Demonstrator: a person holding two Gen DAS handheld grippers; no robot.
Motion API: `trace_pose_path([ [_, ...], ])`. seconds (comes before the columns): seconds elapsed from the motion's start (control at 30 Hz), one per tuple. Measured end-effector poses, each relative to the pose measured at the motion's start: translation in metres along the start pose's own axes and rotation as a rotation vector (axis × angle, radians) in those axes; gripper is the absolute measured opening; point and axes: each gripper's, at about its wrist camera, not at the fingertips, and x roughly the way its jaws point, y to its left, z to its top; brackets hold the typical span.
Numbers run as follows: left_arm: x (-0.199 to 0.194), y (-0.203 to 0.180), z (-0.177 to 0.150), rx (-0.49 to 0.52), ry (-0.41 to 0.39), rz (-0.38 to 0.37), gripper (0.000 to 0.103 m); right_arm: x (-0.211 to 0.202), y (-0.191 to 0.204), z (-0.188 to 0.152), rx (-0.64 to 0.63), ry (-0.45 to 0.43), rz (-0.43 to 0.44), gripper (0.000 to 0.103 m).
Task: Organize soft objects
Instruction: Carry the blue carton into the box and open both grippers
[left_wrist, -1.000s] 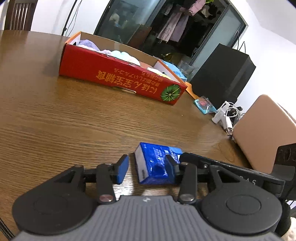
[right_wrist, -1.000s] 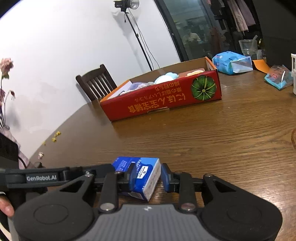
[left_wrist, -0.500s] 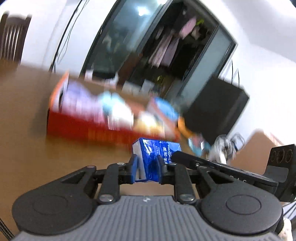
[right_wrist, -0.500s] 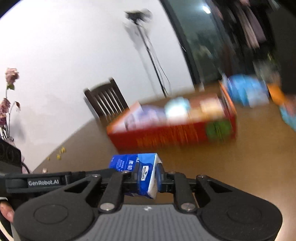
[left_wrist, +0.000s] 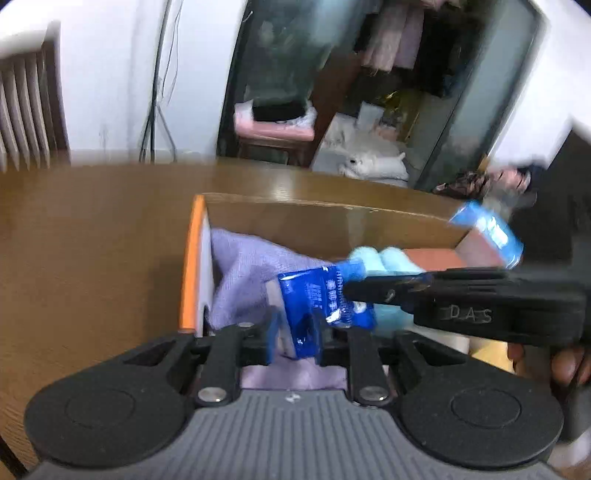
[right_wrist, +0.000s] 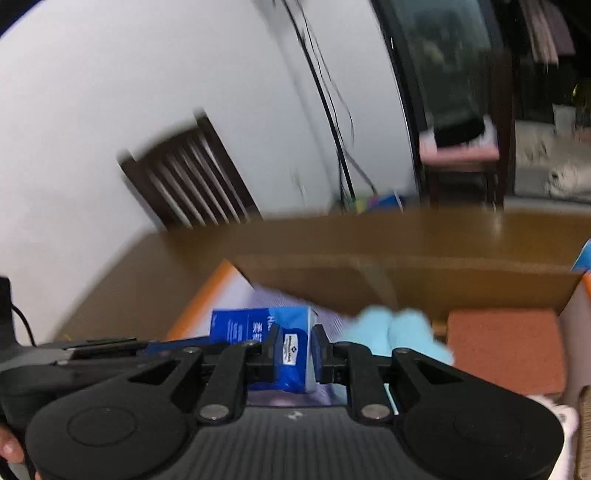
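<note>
Your left gripper (left_wrist: 295, 338) is clamped on one end of the glossy blue plastic tissue pack (left_wrist: 320, 302), and your right gripper (right_wrist: 297, 356) pinches the opposite end of the same pack (right_wrist: 266, 343), so you carry it between both tools, lifted clear of the table. In the left wrist view the right gripper's black arm (left_wrist: 465, 301) reaches in from the right and meets the pack's far end. The pack's long axis runs roughly from one gripper across to the other, near level and slightly tilted; in the right wrist view its small end panel with a white label faces you between the pads. It hangs over the near left part of the open cardboard box with an orange rim (left_wrist: 192, 258). Inside that box, directly beneath the pack, lies a lavender knitted cloth (left_wrist: 243, 273); just beside it sits a pale blue fluffy item (left_wrist: 384, 258), then a flat brick-red pad (right_wrist: 506, 350) toward the right end. The box rests on the brown wooden table (left_wrist: 92, 240). Beyond its right corner a light blue packet (left_wrist: 487, 230) shows, blurred. A dark slatted wooden chair (right_wrist: 188, 181) stands against the white wall.
</note>
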Motion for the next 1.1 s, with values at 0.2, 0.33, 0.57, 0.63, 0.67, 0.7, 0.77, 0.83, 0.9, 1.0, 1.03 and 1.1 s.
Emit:
trace_pose_path([
  [0.2, 0.021, -0.012, 0.000, 0.020, 0.089, -0.013, 0.020, 0.013, 0.001, 0.000, 0.013, 0.027, -0.035, 0.022],
  [0.33, 0.009, -0.008, 0.000, -0.006, 0.066, -0.030, 0.020, -0.003, 0.004, -0.001, 0.008, 0.006, -0.026, 0.024],
  [0.57, -0.076, -0.018, 0.010, 0.022, -0.059, -0.024, 0.029, -0.085, 0.008, -0.002, -0.064, -0.077, -0.103, 0.029],
  [0.63, -0.101, -0.025, 0.012, 0.034, -0.096, -0.011, 0.034, -0.115, 0.006, -0.004, -0.078, -0.098, -0.135, 0.038],
  [0.67, -0.112, -0.028, 0.011, 0.039, -0.110, -0.004, 0.035, -0.131, 0.005, -0.006, -0.087, -0.111, -0.153, 0.042],
  [0.7, -0.125, -0.031, 0.011, 0.042, -0.125, 0.003, 0.037, -0.145, 0.004, -0.009, -0.095, -0.122, -0.173, 0.043],
  [0.77, -0.144, -0.035, 0.006, 0.049, -0.149, 0.015, 0.045, -0.174, 0.003, -0.017, -0.101, -0.143, -0.206, 0.044],
  [0.83, -0.159, -0.039, -0.001, 0.054, -0.176, 0.030, 0.049, -0.198, 0.000, -0.025, -0.099, -0.162, -0.229, 0.045],
  [0.9, -0.171, -0.044, -0.008, 0.047, -0.197, 0.045, 0.054, -0.216, -0.002, -0.034, -0.100, -0.184, -0.248, 0.047],
  [1.0, -0.187, -0.051, -0.022, 0.029, -0.309, 0.079, 0.086, -0.241, 0.000, -0.053, -0.104, -0.277, -0.264, 0.062],
  [1.03, -0.196, -0.054, -0.031, 0.034, -0.389, 0.106, 0.091, -0.249, 0.002, -0.062, -0.102, -0.332, -0.267, 0.075],
  [1.1, -0.206, -0.061, -0.048, 0.051, -0.499, 0.144, 0.100, -0.257, 0.008, -0.083, -0.106, -0.449, -0.286, 0.093],
])
